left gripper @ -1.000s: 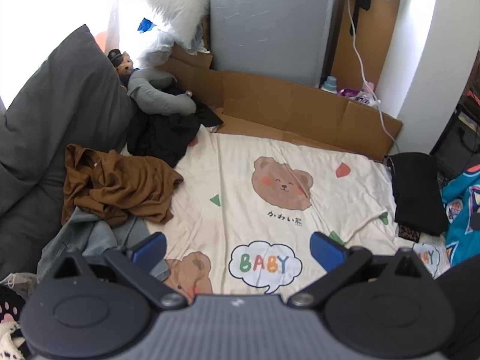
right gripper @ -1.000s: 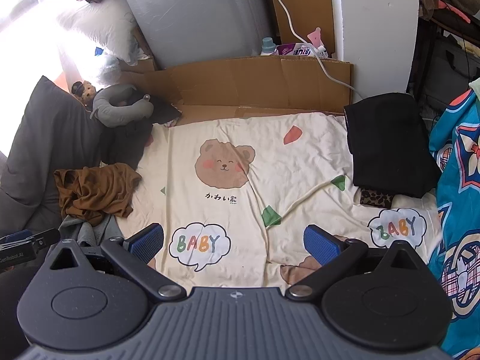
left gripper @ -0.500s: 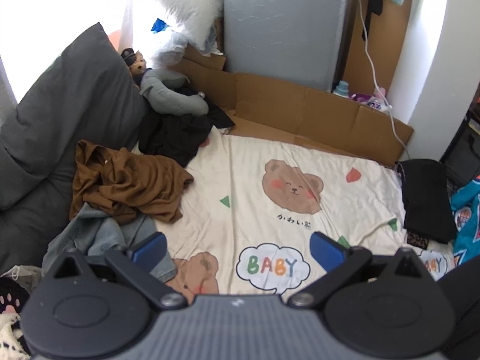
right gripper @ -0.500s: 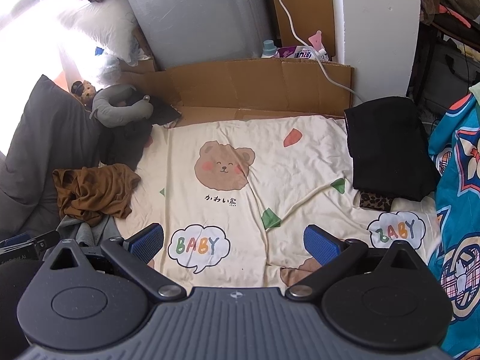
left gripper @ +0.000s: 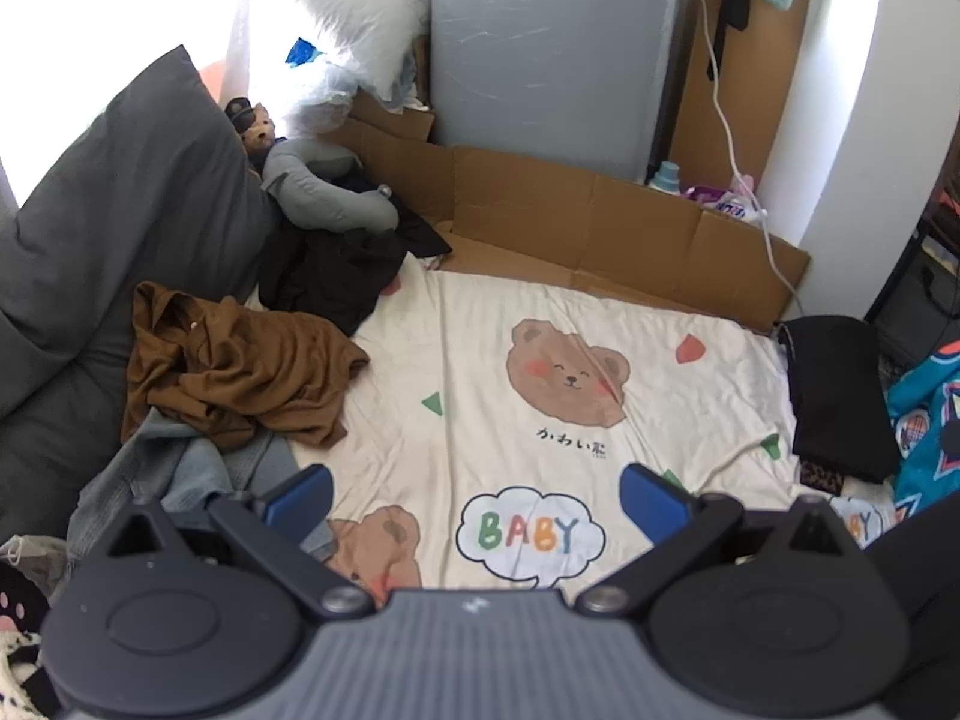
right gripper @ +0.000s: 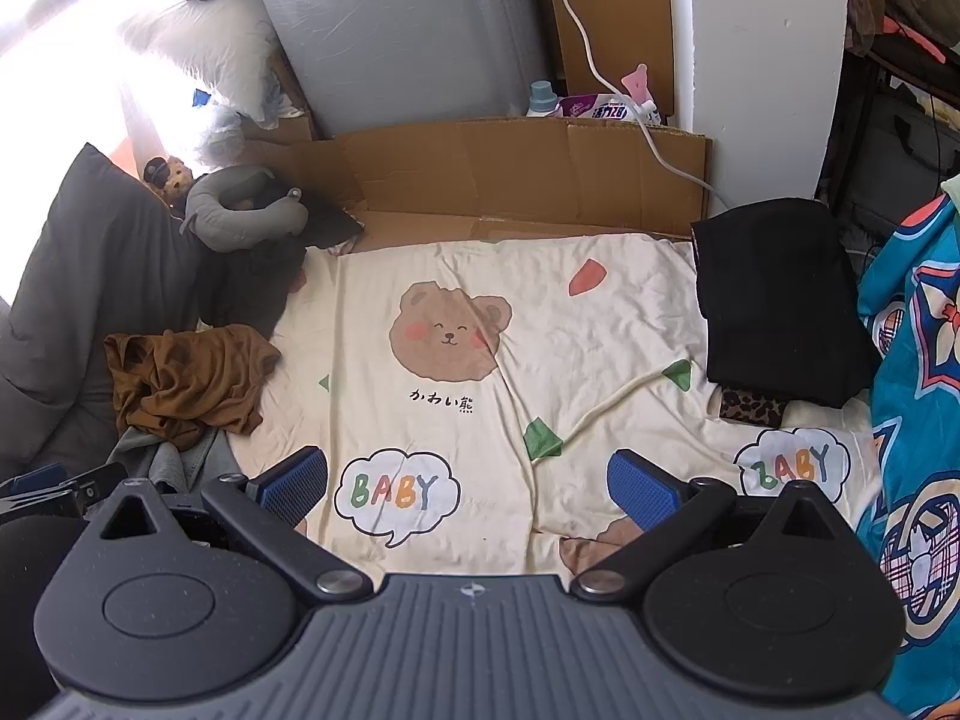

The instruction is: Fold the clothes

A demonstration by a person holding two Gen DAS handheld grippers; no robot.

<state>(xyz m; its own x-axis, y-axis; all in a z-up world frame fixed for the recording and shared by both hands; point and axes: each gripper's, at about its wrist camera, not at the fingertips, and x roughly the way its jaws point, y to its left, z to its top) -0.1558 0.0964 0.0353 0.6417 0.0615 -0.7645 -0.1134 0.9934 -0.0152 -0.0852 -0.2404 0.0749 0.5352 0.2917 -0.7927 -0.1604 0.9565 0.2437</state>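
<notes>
A: Across the frame centre, both views: sheet (left gripper: 480, 372), cream, bear print, bare in the middle. At 9 o'clock on it, the unfolded pile. At 3 o'clock, black stack (right gripper: 774, 312), already folded by the look of it, lying on a leopard-print piece (right gripper: 753, 409).

B: Pile contents?

A: Brown top (left gripper: 240, 372), crumpled, uppermost. Under it, toward 7 o'clock, a grey-blue garment (left gripper: 174, 468). Black clothes (left gripper: 336, 276) beyond, at 11 o'clock.

B: Grippers?

A: Left gripper (left gripper: 474, 495): jaws wide, holding nothing. Right gripper (right gripper: 468, 483): the same, jaws wide and empty.

B: Which one is nearer the brown top?

A: Left, by my reading. The top lies at 10 o'clock from its jaws, near the left finger (left gripper: 300, 495). From the right gripper it sits farther off at 9–10 o'clock. The top has no clear long axis while bunched up.

B: View differences?

A: Left view shows the grey-blue garment running under the finger; the right view shows only a corner of it. Right view shows the leopard-print piece clearly and the tip of the left gripper at its 8 o'clock edge.
</notes>
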